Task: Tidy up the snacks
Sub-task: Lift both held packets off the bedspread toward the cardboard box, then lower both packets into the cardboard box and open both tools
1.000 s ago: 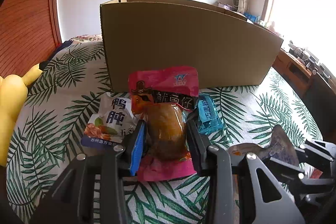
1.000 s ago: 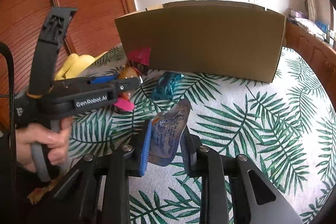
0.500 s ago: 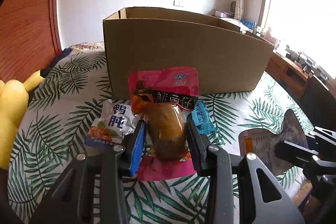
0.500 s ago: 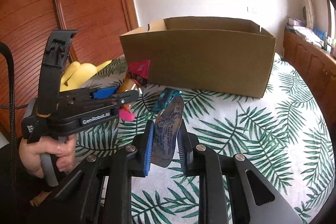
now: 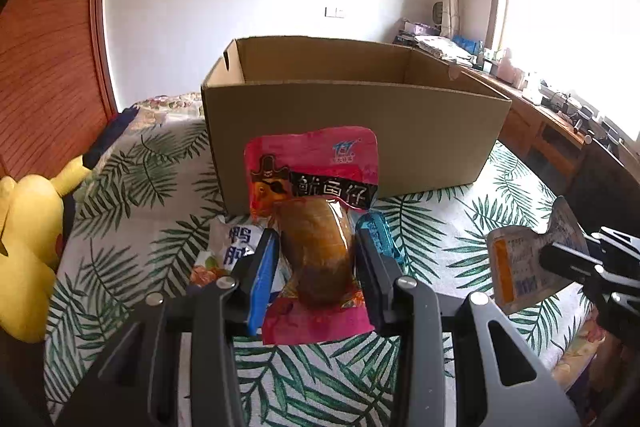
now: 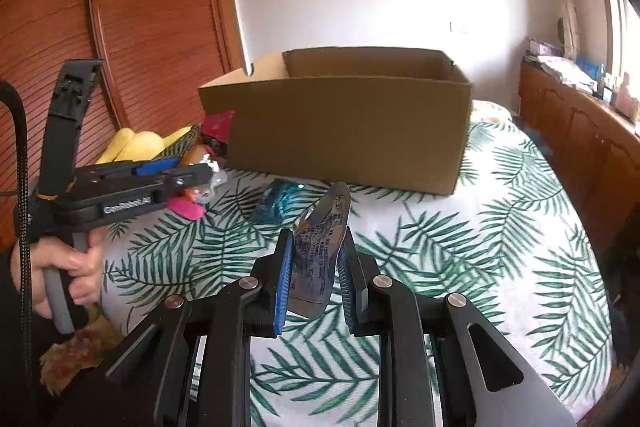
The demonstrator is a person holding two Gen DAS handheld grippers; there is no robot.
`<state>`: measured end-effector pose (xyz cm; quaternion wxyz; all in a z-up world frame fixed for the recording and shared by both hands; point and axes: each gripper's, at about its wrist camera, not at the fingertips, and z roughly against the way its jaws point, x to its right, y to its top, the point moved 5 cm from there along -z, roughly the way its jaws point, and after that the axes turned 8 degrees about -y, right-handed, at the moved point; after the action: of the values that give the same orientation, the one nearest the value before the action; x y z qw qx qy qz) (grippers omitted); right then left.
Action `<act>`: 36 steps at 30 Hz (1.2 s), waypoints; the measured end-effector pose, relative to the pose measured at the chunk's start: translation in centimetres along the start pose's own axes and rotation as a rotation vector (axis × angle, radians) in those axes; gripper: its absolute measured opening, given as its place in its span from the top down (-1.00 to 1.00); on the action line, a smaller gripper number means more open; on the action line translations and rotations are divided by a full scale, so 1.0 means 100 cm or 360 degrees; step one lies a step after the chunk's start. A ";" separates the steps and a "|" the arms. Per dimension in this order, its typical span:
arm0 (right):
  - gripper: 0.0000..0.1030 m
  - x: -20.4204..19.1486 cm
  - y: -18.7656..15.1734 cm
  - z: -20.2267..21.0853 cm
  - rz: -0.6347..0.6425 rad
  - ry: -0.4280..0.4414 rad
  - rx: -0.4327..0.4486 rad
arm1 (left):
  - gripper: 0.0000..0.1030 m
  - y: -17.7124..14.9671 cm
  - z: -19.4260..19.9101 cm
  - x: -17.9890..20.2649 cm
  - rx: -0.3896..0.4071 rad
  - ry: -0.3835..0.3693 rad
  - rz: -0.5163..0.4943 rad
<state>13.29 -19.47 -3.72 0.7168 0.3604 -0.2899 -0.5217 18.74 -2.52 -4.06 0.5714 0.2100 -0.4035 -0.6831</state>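
Note:
My left gripper [image 5: 314, 259] is shut on a pink snack packet [image 5: 316, 195] with a brown piece inside, held above the bed in front of an open cardboard box [image 5: 352, 123]. My right gripper [image 6: 314, 267] is shut on a silver snack pouch [image 6: 320, 243], which also shows at the right of the left wrist view [image 5: 524, 267]. A white packet [image 5: 232, 239] and a blue packet [image 5: 378, 235] lie on the leaf-print bedspread [image 5: 152, 195] below. The box [image 6: 348, 123] stands ahead of the right gripper. The left gripper shows in the right wrist view [image 6: 200, 175].
A yellow plush toy [image 5: 28, 239] lies at the left edge of the bed. A wooden wardrobe [image 6: 140, 27] stands at the left and a wooden sideboard [image 6: 580, 131] with clutter along the right wall. The blue packet [image 6: 276, 199] lies before the box.
Both grippers have risen with their packets. The box's open inside now shows from above its rim. The packets left on the bedspread have not moved.

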 end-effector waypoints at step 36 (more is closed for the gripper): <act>0.63 0.001 0.048 0.038 0.0063 -0.0025 0.0164 | 0.27 0.065 0.065 0.025 0.0183 -0.0064 -0.0154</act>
<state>12.89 -19.40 2.43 0.7053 0.3871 -0.3291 -0.4944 17.13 -3.03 5.32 0.5165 0.2481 -0.4428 -0.6897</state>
